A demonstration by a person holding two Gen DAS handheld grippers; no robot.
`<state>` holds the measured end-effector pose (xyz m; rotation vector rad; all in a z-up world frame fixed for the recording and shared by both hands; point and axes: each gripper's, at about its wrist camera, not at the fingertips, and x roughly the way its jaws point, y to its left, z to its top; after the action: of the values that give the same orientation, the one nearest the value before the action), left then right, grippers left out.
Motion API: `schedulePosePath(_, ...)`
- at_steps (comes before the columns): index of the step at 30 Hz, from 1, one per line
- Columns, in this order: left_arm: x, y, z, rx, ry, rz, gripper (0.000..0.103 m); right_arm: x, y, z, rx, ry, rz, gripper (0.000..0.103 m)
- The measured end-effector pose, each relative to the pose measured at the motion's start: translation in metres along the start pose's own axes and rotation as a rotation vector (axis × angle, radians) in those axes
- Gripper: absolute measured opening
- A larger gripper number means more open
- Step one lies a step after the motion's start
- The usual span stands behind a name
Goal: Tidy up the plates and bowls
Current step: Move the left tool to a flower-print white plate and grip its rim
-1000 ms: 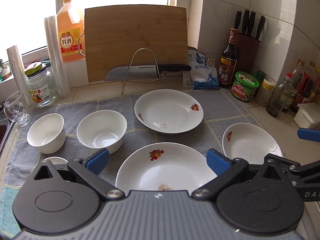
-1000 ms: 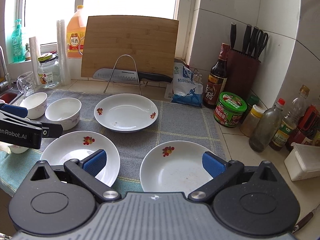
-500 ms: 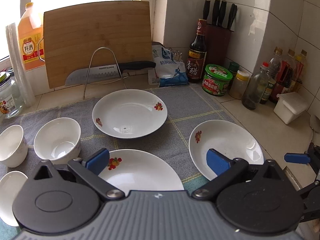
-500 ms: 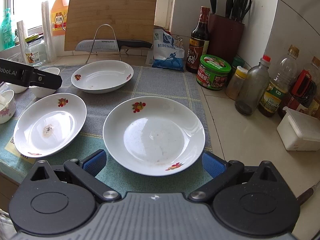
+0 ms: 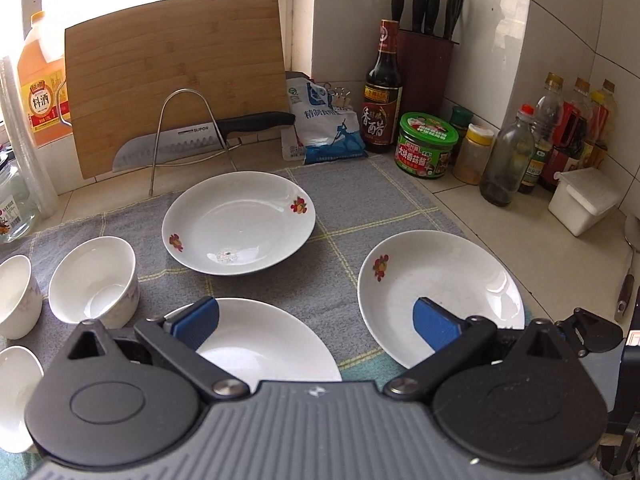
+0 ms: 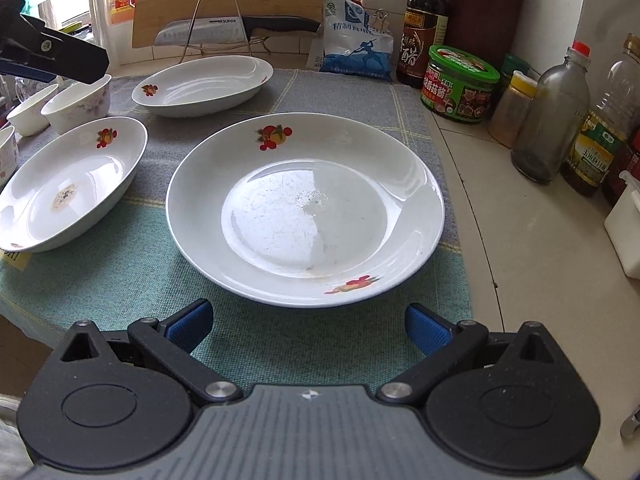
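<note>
Plate on cloth, just ahead of right gripper, spread wide, empty; left gripper likewise.

Left gripper: ribbed grey housing flanked by two black round-ended plates, each with a raised disc and a triangular cut-out. Black link arms pivot on silver screws and end in blue pads. Right gripper: identical build, same blue pads, small white mark on housing centre.

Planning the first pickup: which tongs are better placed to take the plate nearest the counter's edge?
Right. The right tongs are open, low and centred on that plate; the left tongs hover between two plates.
</note>
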<state>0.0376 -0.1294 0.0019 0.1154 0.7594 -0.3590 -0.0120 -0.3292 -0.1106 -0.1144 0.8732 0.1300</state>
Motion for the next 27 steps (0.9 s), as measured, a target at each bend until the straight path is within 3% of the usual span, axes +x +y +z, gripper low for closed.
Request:
schedulePosePath(6, 0.007, -0.005, 0.002, 0.007, 0.013, -0.009, 0.102, 0.003, -0.007, -0.005, -0.008, -0.046, 0.054, 0.103)
schedulePosePath(12, 0.019, -0.012, 0.007, 0.014, 0.037, -0.062, 0.102, 0.002, -0.009, -0.009, 0.015, -0.084, 0.048, 0.103)
schedulePosePath(16, 0.026, -0.022, 0.012, 0.06, 0.036, -0.083, 0.102, 0.0, -0.015, -0.016, 0.078, -0.155, 0.059, 0.103)
schedulePosePath(20, 0.037, -0.03, 0.018, 0.119, 0.04, -0.099, 0.102, 0.002, -0.009, -0.018, -0.007, -0.16, 0.033, 0.103)
schedulePosePath(27, 0.064, -0.043, 0.033, 0.214, 0.059, -0.149, 0.102, 0.003, -0.011, -0.017, -0.005, -0.167, 0.037, 0.103)
